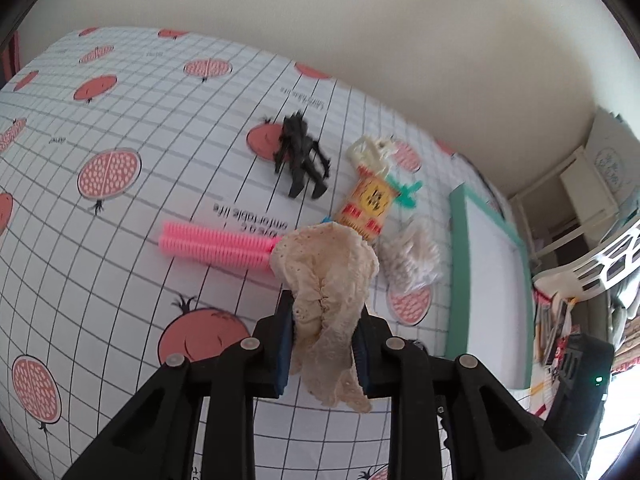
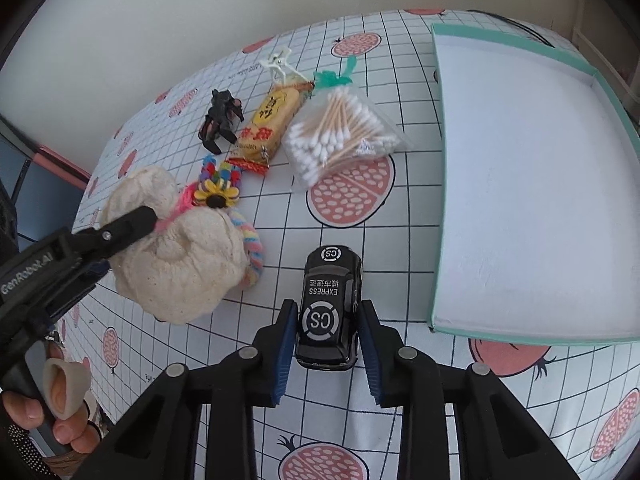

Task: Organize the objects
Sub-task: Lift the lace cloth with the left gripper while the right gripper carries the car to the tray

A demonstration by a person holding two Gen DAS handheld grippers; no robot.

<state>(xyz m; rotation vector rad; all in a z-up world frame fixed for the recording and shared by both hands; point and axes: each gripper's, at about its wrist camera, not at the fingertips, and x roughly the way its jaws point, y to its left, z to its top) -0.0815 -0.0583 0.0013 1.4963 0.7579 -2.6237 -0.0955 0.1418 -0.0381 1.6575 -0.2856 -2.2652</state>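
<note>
Tablecloth (image 2: 400, 240) with pomegranate print lies under everything. At far right the teal-rimmed box (image 2: 516, 40) sits open, white inside, nothing in it. My left gripper (image 1: 322, 320) is clamped on a cream lace cloth (image 1: 332, 272), lifted near the pink comb (image 1: 216, 244). My right gripper (image 2: 326, 340) stands apart, straddling the black toy car (image 2: 330, 304), whose long axis runs along my fingers; I cannot tell contact.

Glossy black toy car (image 2: 329, 308), matt cream lace cloth (image 1: 328, 280)
</note>
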